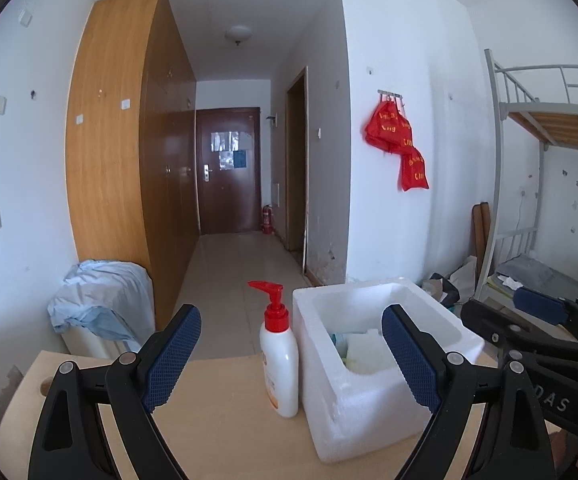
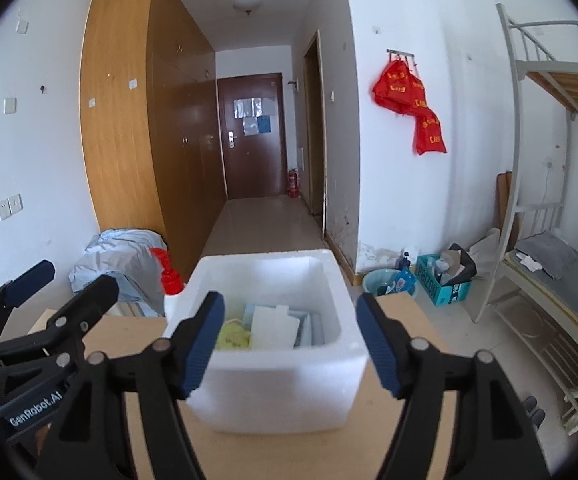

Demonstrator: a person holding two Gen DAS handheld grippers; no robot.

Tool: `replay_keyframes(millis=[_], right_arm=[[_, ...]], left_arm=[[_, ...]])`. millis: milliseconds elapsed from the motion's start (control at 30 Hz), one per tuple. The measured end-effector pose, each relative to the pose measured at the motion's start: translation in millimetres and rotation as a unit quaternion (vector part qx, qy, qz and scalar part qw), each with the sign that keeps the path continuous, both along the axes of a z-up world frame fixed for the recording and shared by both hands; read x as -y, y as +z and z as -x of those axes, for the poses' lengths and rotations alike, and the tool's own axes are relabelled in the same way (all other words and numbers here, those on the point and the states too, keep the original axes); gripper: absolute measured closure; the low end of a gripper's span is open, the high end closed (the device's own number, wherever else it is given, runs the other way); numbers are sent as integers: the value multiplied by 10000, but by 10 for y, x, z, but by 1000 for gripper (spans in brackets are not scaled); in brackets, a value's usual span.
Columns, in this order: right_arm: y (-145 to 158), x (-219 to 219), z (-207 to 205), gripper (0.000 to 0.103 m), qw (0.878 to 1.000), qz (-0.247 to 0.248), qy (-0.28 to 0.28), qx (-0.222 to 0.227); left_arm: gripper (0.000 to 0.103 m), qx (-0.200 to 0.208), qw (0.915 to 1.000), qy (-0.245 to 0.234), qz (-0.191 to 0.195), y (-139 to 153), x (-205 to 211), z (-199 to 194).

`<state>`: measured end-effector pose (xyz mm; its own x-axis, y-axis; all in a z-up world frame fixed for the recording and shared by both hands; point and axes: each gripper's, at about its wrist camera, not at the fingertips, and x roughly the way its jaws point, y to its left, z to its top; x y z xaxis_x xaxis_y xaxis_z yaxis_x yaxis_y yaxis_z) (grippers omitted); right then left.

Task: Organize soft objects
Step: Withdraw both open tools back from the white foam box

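A white foam box (image 2: pixel 281 384) stands on the light wooden table (image 2: pixel 409 312); it also shows in the left wrist view (image 1: pixel 369 412). Inside it lie a white sponge (image 2: pixel 275 328), a yellow cloth (image 2: pixel 235 334) and pale blue items (image 2: pixel 313 326). My right gripper (image 2: pixel 291 344) is open and empty, its jaws spread just in front of the box. My left gripper (image 1: pixel 291 360) is open and empty, to the left of the box, facing the pump bottle. The right gripper also shows in the left wrist view (image 1: pixel 529 320).
A white pump bottle with a red top (image 1: pixel 279 360) stands on the table against the box's left side. Beyond the table are a covered bin with blue cloth (image 1: pixel 101 300), a bunk bed (image 2: pixel 549 264), a teal crate (image 2: pixel 443 280) and a basin (image 2: pixel 385 282) on the floor.
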<state>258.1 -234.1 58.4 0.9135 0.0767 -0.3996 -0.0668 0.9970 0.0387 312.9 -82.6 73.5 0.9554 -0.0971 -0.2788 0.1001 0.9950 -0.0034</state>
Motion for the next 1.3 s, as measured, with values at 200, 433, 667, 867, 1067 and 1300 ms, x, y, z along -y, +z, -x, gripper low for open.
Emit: replay_keyframes(millis=[200, 433, 667, 867, 1067, 1300], right_arm=[[31, 80, 364, 15, 9998, -147, -81, 140], [44, 115, 835, 10, 9993, -201, -142, 292], [-22, 100, 1194, 7, 9991, -205, -190, 320], [-139, 72, 1473, 6, 9989, -178, -265, 347], [-262, 23, 1730, 6, 9989, -222, -235, 336], [-319, -10, 1851, 6, 9990, -180, -245, 332]], left_arm=[[11, 83, 10000, -20, 21, 102, -15, 441], [6, 173, 9998, -37, 52, 109, -1, 990], [4, 203, 9998, -68, 48, 40, -13, 1459], [0, 172, 9997, 71, 162, -127, -142, 1830], [0, 60, 9997, 144, 192, -283, -234, 2051], [0, 23, 9999, 86, 115, -348, -234, 2182]])
